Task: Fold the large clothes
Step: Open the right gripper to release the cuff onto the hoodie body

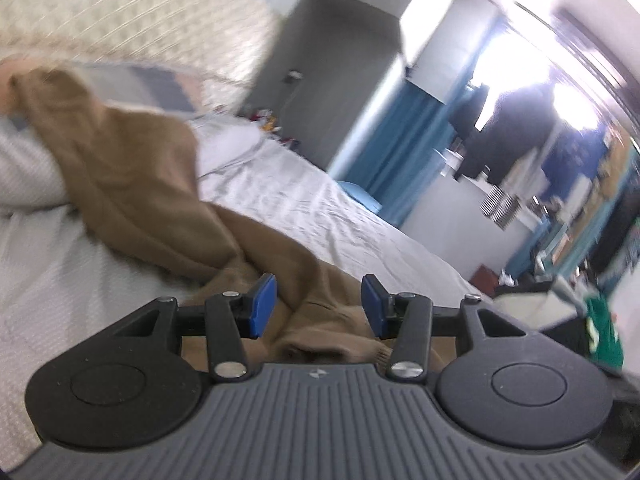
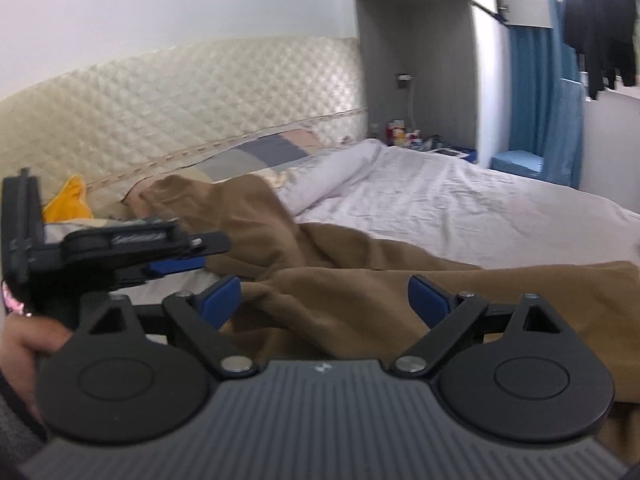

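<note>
lying crumpled across the white bed sheet is the brown garment, stretching from the quilted headboard end toward both cameras. the left claw is standing about half open, a bunched fold of the garment sitting between its blue pads, which are not pressing on it. the right claw is standing wide open above the cloth, gripping nothing. a hand is holding the left claw's handle at the left edge of the right wrist view. a patterned pillow is resting by the headboard.
</note>
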The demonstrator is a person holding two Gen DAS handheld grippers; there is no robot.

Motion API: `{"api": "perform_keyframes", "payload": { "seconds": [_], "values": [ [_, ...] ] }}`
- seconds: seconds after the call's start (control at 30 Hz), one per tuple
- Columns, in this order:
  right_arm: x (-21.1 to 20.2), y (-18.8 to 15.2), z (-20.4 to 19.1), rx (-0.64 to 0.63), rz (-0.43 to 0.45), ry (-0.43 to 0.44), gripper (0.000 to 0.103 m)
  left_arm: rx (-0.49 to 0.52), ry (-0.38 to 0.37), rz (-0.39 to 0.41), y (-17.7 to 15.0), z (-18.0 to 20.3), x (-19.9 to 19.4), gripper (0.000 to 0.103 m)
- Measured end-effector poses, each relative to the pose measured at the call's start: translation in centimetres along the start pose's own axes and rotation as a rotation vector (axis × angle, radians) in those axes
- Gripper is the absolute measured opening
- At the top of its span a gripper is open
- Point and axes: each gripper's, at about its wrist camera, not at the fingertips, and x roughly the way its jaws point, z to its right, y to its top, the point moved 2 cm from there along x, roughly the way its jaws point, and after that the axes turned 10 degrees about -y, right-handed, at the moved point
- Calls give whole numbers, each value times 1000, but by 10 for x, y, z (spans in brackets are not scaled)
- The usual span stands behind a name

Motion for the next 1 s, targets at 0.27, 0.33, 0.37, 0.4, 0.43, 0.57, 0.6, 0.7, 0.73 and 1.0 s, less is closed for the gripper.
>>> {"api": "perform_keyframes", "payload": {
  "seconds": [0.27, 0.33, 0.37, 0.4, 0.43, 0.57, 0.6, 0.7, 0.73, 1.0],
  "values": [
    [29, -18, 75, 172, -95, -116, 74, 204, -94, -88, -20, 56, 24, 41],
    [44, -24, 83, 161, -115, -147, 66, 222, -86, -136, -29, 57, 39, 36],
    [51, -27, 86, 164, -127, -163, 61, 226, -72, -162, -34, 56, 48, 34],
    [59, -29, 90, 174, -140, -171, 60, 232, -50, -182, -38, 54, 56, 34],
    [65, -31, 94, 185, -147, -174, 60, 242, -26, -206, -42, 53, 65, 34],
    [91, -44, 103, 204, -197, -178, 59, 194, 43, -330, -59, 32, 98, 31],
    [100, -50, 105, 202, -222, -176, 59, 183, 58, -353, -63, 26, 105, 31],
    [117, -65, 105, 180, -250, -172, 59, 178, 79, -392, -72, 16, 118, 31],
    [122, -69, 104, 172, -255, -172, 59, 170, 87, -407, -75, 13, 123, 30],
    [131, -76, 103, 146, -272, -184, 59, 144, 98, -409, -76, 7, 127, 30]
  ]
}}
